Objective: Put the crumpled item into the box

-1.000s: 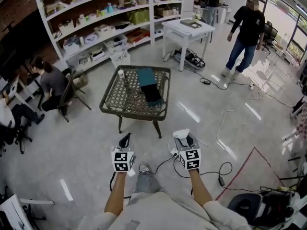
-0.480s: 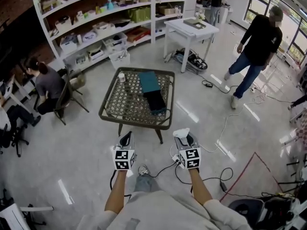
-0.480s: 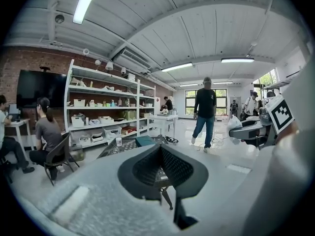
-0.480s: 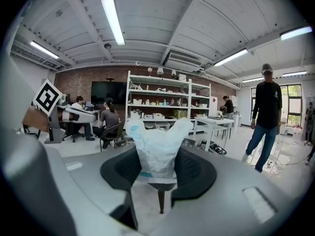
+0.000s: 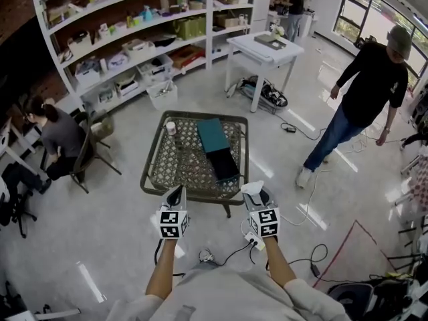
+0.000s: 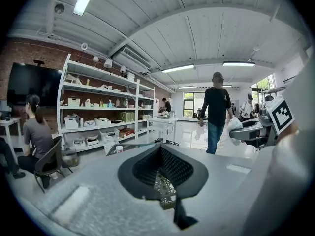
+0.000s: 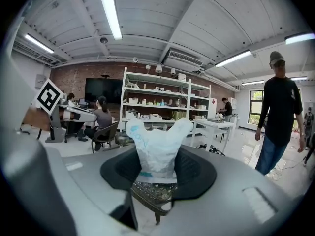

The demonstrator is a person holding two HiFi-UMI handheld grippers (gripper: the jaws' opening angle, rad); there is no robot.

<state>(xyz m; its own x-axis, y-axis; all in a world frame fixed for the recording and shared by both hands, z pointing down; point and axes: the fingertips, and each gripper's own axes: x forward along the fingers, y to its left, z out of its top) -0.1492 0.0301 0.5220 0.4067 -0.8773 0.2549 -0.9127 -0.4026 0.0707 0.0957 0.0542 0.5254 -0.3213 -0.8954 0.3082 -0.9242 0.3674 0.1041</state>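
A white crumpled item sticks up from my right gripper, which is shut on it; in the right gripper view the crumpled item fills the space between the dark pads of that gripper. My left gripper is held level beside it, shut, tapering to a point with nothing in it. Just ahead is a woven metal table. On it lie a black open box and a teal lid behind it. Both grippers hang short of the table's near edge.
A small white cup stands at the table's back left. A person in black walks at the right. A seated person is at the left. Cables lie on the floor; shelves and a white table stand behind.
The table has come closer to both grippers. The person in black has stepped nearer on the right. The crumpled item stays in the right gripper.
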